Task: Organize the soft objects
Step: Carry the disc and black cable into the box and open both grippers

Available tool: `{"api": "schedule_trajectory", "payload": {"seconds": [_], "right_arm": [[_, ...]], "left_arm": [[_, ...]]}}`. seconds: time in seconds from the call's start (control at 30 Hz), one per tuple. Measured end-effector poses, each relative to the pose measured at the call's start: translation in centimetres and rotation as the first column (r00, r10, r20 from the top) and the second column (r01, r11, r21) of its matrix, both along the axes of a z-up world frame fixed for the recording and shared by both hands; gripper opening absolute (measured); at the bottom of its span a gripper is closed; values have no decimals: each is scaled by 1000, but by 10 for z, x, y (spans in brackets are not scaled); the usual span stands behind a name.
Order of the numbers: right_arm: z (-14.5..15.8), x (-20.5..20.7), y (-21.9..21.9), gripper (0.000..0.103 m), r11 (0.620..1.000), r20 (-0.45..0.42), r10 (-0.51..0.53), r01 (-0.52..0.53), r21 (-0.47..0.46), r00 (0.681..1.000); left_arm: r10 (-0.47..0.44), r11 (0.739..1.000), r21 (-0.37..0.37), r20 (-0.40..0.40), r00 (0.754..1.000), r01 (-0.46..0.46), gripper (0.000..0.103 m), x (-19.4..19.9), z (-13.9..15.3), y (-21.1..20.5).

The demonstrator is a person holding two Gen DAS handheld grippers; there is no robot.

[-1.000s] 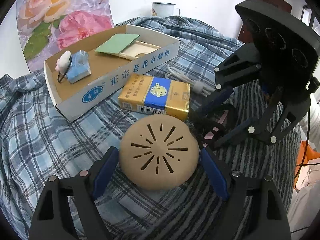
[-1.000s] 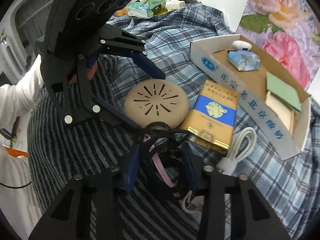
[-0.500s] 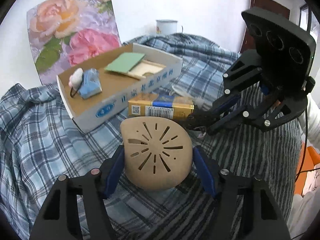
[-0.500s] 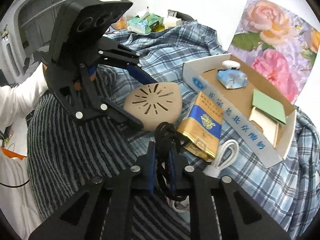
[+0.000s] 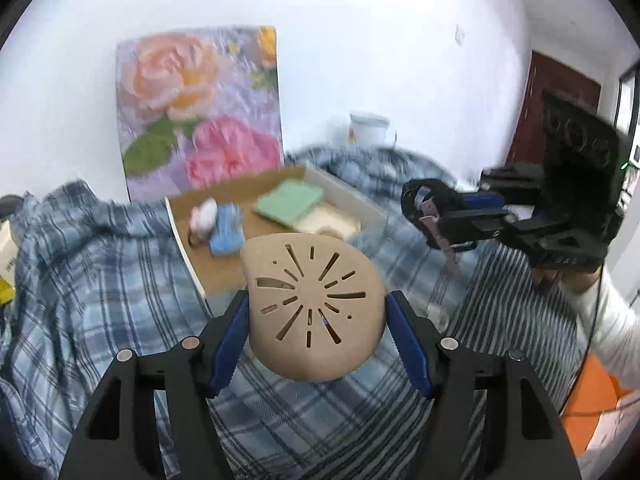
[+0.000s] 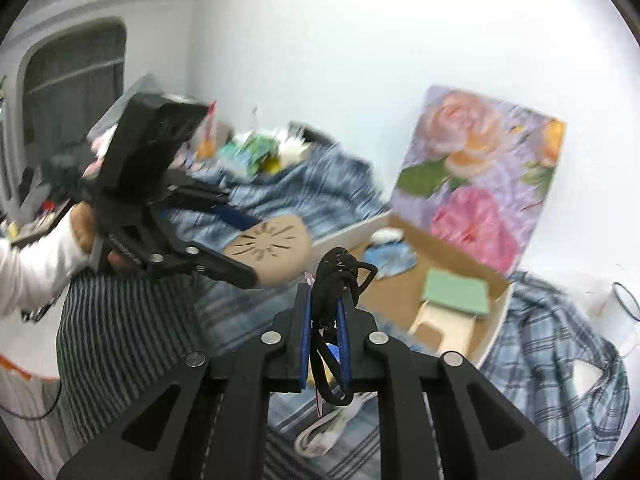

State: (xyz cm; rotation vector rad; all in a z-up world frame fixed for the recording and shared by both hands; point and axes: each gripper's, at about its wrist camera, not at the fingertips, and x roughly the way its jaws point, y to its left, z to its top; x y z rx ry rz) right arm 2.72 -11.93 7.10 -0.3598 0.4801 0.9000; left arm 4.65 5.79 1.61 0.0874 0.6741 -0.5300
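My left gripper (image 5: 316,322) is shut on a beige foam pad (image 5: 314,304) with radial slits and holds it in the air in front of the cardboard box (image 5: 216,256). The pad also shows in the right wrist view (image 6: 272,250). My right gripper (image 6: 325,312) is shut on a bundle of black hair ties (image 6: 340,276) with a pink strip, lifted above the bed; the bundle shows in the left wrist view (image 5: 430,204) to the right of the box. The box (image 6: 452,272) holds a green sheet (image 6: 456,292), a blue packet (image 5: 226,232) and a small white item (image 5: 204,216).
A blue plaid cloth (image 5: 100,280) covers the bed, with a striped cloth (image 5: 516,296) to the right. A rose picture (image 5: 200,108) leans on the wall behind the box. An enamel mug (image 5: 370,128) stands at the back. A white cable (image 6: 332,428) lies below my right gripper.
Both grippers have risen from the bed with their loads and moved toward the box. The right gripper closed on the hair ties; the left squeezed the pad.
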Motion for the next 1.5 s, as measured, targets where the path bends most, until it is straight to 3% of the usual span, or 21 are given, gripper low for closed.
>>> {"api": "schedule_trajectory", "payload": {"seconds": [0.17, 0.37, 0.6, 1.1, 1.3, 1.5], "right_arm": [[25, 6, -5, 11, 997, 54, -63, 60, 55, 997], [61, 4, -7, 11, 990, 139, -96, 81, 113, 986], [99, 15, -3, 11, 982, 218, -133, 100, 159, 967], [169, 59, -4, 11, 943, 290, -230, 138, 304, 929], [180, 76, -5, 11, 924, 285, -257, 148, 353, 923], [162, 99, -10, 11, 911, 232, -279, 180, 372, 932]], "left_arm": [[50, 997, -62, 87, 995, -44, 70, -7, 39, 7], [90, 993, -85, 171, 981, -76, 70, -10, 78, 9], [120, 989, -109, 229, 966, -97, 70, -3, 112, 7], [209, 974, -156, 341, 916, -164, 71, 37, 180, -2], [243, 968, -160, 376, 894, -196, 71, 53, 191, -10], [272, 960, -165, 367, 890, -225, 71, 75, 183, -13]]}}
